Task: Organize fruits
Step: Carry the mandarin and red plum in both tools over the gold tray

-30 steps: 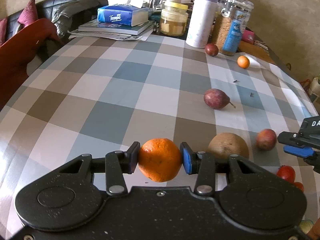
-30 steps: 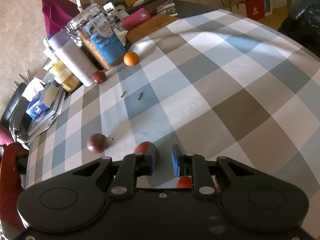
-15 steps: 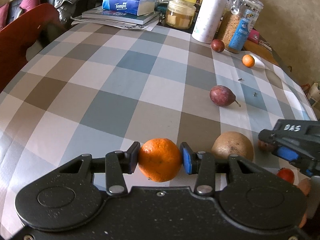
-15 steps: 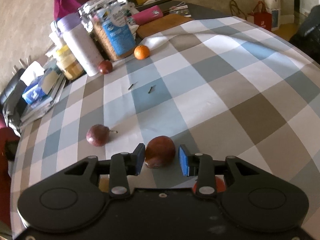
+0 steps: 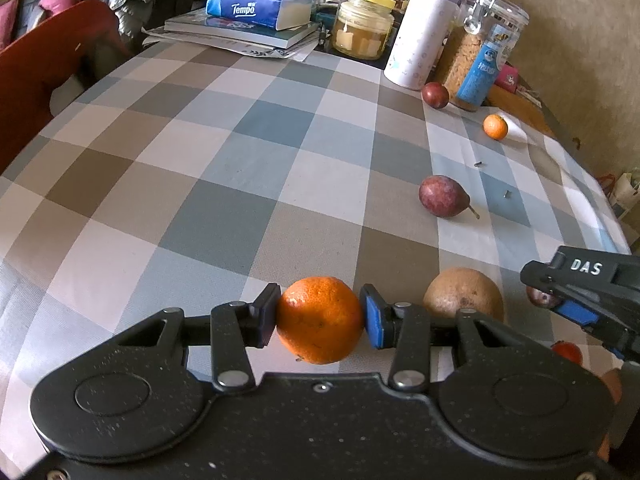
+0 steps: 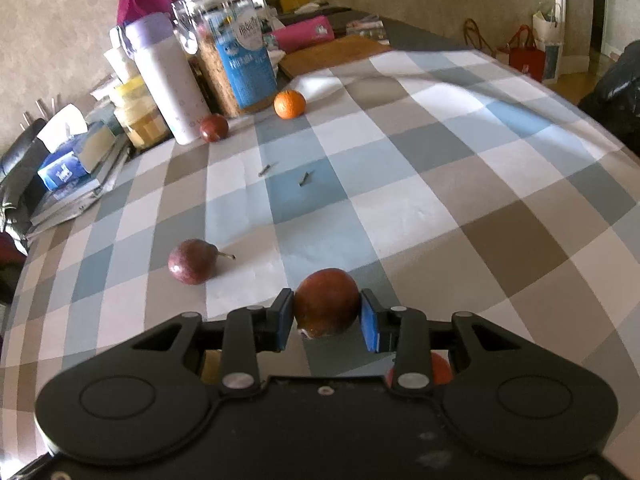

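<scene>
2 claws, 1 fruit each: left gripper (image 5: 320, 320) is pinching an orange (image 5: 320, 319) just above the checked tablecloth (image 5: 248, 168); right gripper (image 6: 327, 316), jaws just opened, straddles a reddish-brown fruit (image 6: 327, 302), seemingly lining up its grab.

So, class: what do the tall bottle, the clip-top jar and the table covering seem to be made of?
Bottle: probably plastic or coated metal, matt white with a lilac lid and no see-through.
Jar: clear glass or plastic; its grainy brown contents show through, under a wire clip.
Covering: likely wipe-clean vinyl, a printed check with faint creases and soft sheen.
</scene>
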`<state>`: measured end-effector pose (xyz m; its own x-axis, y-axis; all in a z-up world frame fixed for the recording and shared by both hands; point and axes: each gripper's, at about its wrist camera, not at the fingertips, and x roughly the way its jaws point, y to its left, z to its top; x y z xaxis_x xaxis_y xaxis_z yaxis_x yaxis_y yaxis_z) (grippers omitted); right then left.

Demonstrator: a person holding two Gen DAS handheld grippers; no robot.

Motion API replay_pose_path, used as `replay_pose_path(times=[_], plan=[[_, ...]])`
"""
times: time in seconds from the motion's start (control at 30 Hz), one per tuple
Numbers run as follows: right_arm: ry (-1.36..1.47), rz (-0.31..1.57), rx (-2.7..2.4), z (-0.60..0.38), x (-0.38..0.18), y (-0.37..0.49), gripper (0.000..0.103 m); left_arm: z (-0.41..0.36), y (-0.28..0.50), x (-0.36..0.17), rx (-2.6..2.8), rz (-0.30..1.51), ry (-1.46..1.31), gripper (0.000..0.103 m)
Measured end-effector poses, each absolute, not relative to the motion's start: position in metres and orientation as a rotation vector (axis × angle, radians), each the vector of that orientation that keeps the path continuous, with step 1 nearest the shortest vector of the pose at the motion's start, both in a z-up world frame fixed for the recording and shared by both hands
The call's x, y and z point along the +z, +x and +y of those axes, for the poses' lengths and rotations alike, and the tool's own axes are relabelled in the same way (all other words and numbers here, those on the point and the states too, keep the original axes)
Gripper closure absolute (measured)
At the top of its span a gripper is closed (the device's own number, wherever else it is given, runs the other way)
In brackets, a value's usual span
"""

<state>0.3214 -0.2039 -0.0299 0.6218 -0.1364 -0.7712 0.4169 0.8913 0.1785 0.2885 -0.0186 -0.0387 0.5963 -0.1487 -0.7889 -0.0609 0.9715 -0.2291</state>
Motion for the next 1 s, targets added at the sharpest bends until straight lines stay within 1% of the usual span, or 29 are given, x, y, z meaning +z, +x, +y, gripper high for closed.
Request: replay_pose_path(times=[0.13, 0.33, 0.53, 0.73, 1.0], plan=[[0.363, 0.817, -0.31, -0.203, -0.023, 0.316, 0.066, -0.011, 0.288, -0.037, -0.074, 0.921, -0.291, 0.052], [0.36, 0.798, -0.277, -0.2, -0.017, 0.31, 0.066, -0.012, 0.286, -0.033, -0.079, 0.885, -0.291, 0.052], [0.376, 0.768, -0.241, -0.202, -0.008, 0.301, 0.066, -0.023, 0.28, -0.026, -0.083, 0.826, -0.222, 0.052], [0.353, 0.706, -0.192, -0.196, 0.003, 0.292, 0.066, -0.03, 0.27, -0.011, -0.098, 0.722, -0.165, 0.052], [0.328, 0.62, -0.104, -0.187, 0.036, 0.268, 0.066, -0.035, 0.253, 0.011, -0.113, 0.723, -0.116, 0.052]])
